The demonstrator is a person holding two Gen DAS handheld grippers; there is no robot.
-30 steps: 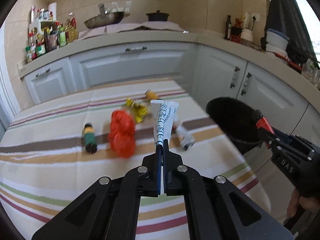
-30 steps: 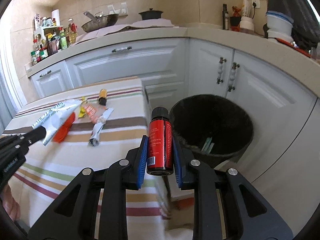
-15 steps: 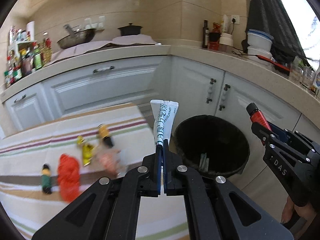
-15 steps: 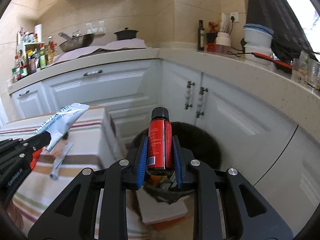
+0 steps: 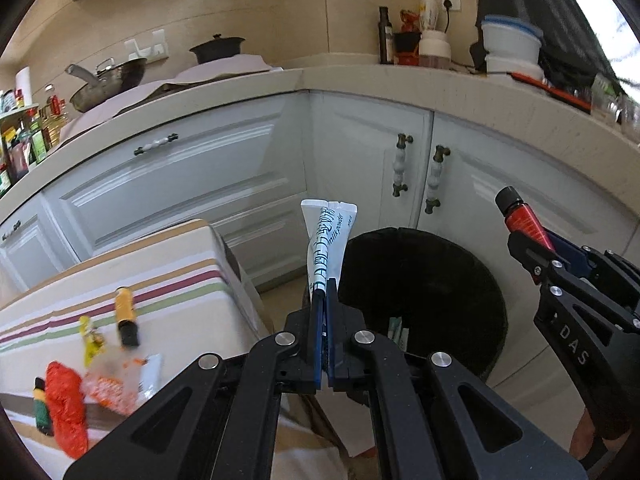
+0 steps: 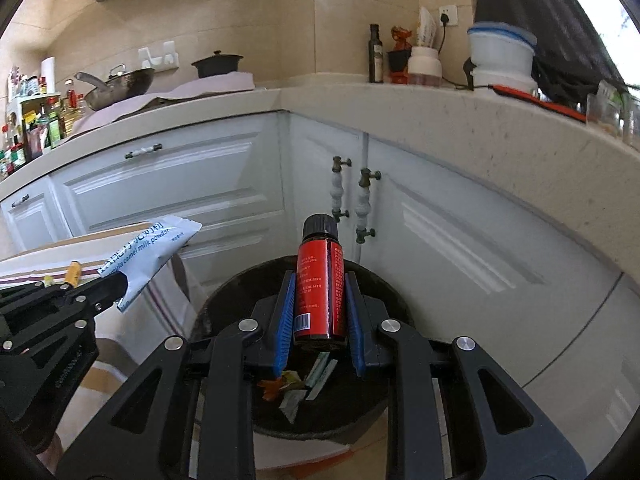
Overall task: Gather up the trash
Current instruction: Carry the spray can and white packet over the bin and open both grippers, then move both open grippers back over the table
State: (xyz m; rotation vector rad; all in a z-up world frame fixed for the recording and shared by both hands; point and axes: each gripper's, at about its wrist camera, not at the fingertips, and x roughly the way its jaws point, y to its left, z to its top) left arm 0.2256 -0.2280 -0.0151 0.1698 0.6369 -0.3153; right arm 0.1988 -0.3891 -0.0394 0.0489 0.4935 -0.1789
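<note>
My left gripper (image 5: 323, 300) is shut on a white milk-powder sachet (image 5: 327, 240) and holds it upright at the near left rim of the black trash bin (image 5: 424, 280). My right gripper (image 6: 320, 280) is shut on a small red bottle with a black cap (image 6: 320, 280), held directly above the bin (image 6: 224, 312), which holds several wrappers. The right gripper also shows in the left wrist view (image 5: 532, 240), over the bin's right side. On the striped table (image 5: 172, 256) lie an orange bottle (image 5: 125, 314), a yellow wrapper (image 5: 90, 338), a red net bag (image 5: 66, 404) and a small green bottle (image 5: 42, 408).
White corner cabinets (image 5: 360, 168) stand behind the bin under a beige counter (image 6: 480, 120) with pots, bottles and containers. The table corner (image 5: 224, 248) is just left of the bin. A torn orange-white packet (image 5: 120, 384) lies on the table.
Both grippers have swung right, away from the table and toward the bin. The right gripper with the red bottle is now over the bin's opening. Both grips are unchanged.
</note>
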